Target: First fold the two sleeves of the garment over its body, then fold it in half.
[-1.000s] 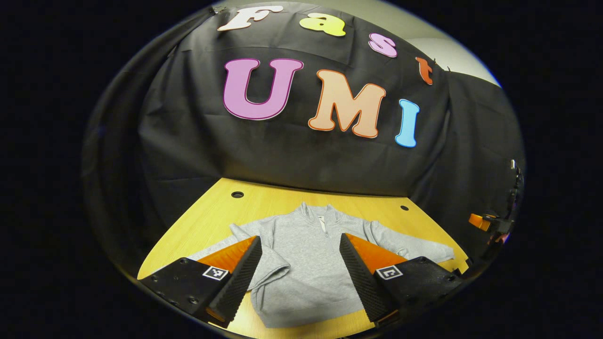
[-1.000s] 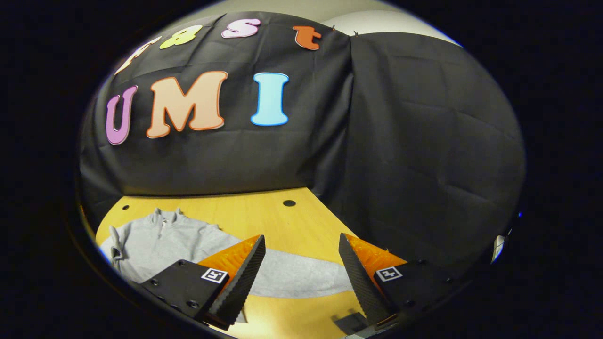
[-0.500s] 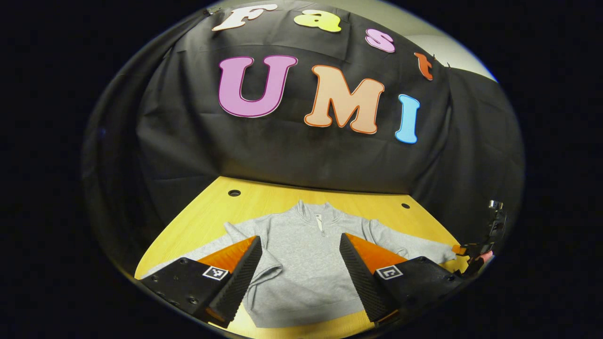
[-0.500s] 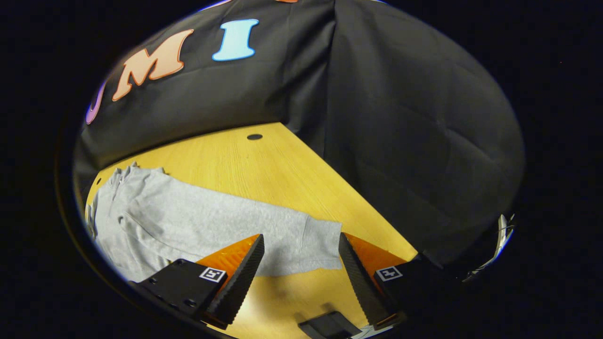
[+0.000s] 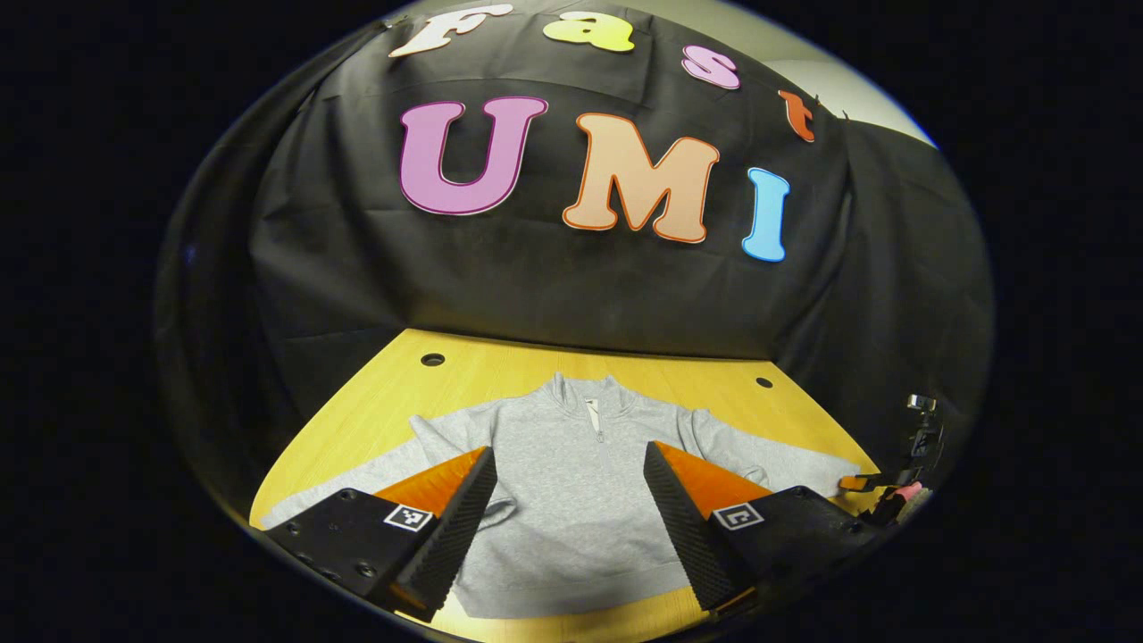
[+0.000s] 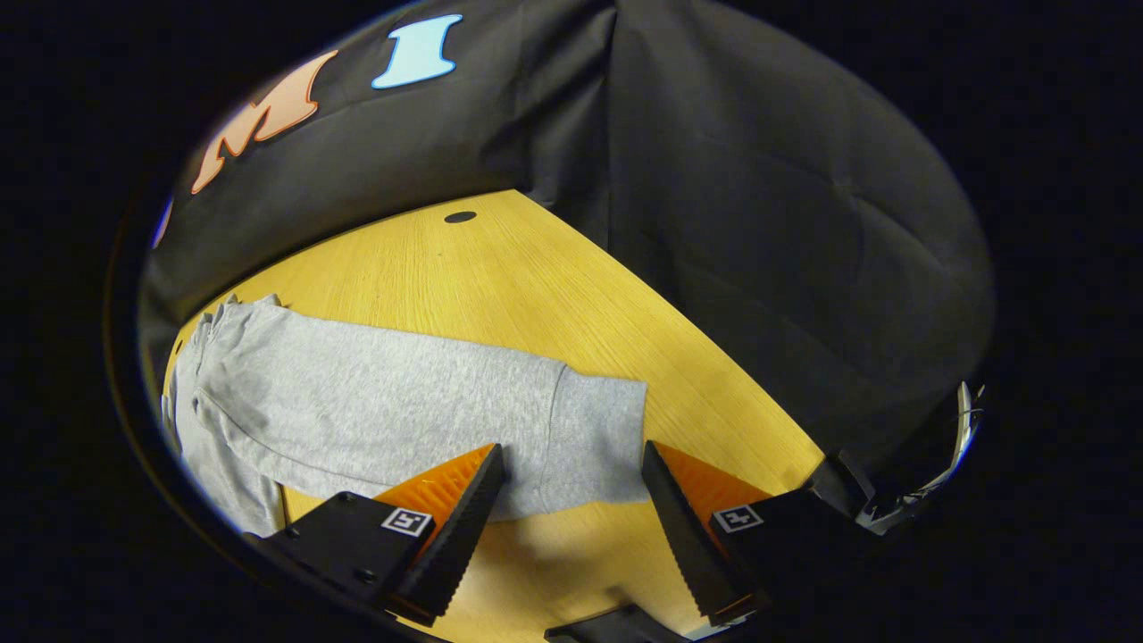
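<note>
Grey garment [image 5: 571,500] lies flat; right gripper [image 6: 571,509] spread above its sleeve [image 6: 429,411]

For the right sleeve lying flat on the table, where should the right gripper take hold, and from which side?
Probably at the cuff, coming down from the near side with the right gripper open. The right sleeve lies flat and straight on the table, and its cuff end sits just beyond the fingertips.

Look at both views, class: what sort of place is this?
Probably a staged recording booth, not a home: black cloth wall hangs behind a bare wooden table, where a grey sweatshirt lies flat, and an open right gripper hovers over its sleeve.
</note>
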